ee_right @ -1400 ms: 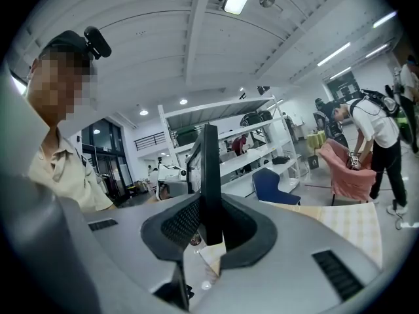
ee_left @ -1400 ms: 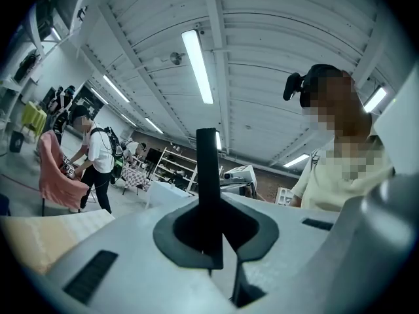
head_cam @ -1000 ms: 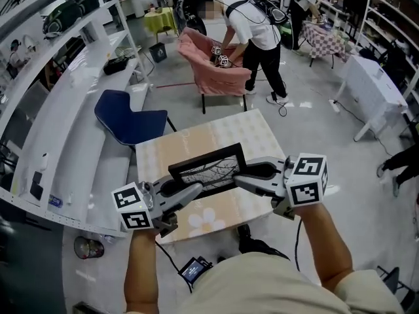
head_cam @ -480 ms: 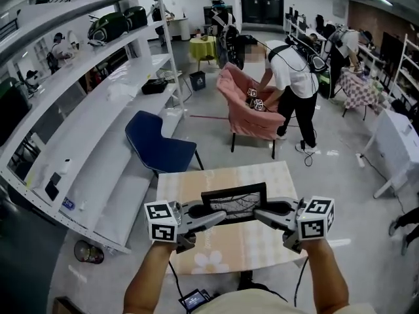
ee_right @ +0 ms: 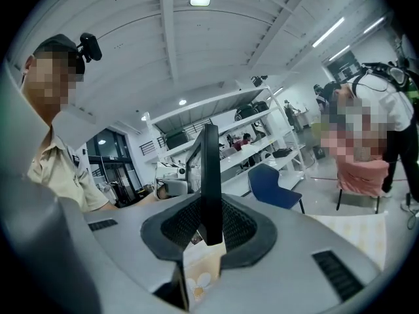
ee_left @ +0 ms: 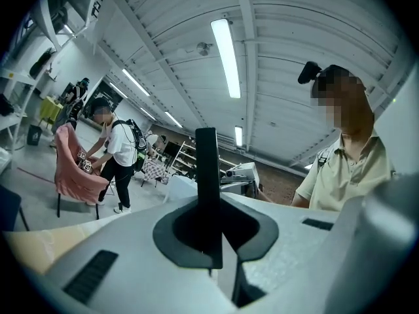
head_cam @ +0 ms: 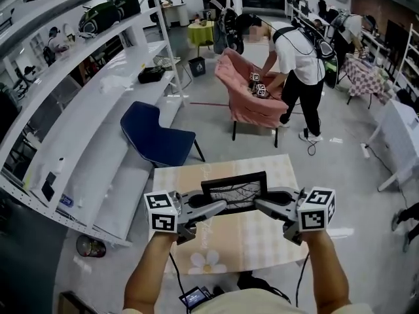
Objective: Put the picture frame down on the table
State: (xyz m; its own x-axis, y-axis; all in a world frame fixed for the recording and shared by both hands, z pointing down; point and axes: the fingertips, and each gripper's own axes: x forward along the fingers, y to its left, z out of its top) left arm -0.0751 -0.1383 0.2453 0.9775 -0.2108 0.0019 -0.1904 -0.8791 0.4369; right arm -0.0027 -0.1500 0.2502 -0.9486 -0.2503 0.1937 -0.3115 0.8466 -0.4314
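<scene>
Picture frame (head_cam: 234, 193) — edge-on in gripper views, face seen only overhead.

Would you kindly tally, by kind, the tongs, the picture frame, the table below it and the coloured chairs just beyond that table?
Tongs: 2, the left tongs and the right tongs, both shut on the frame
Picture frame: 1
Table: 1
Chairs: 2, the blue chair and the pink chair
Total: 6
</scene>
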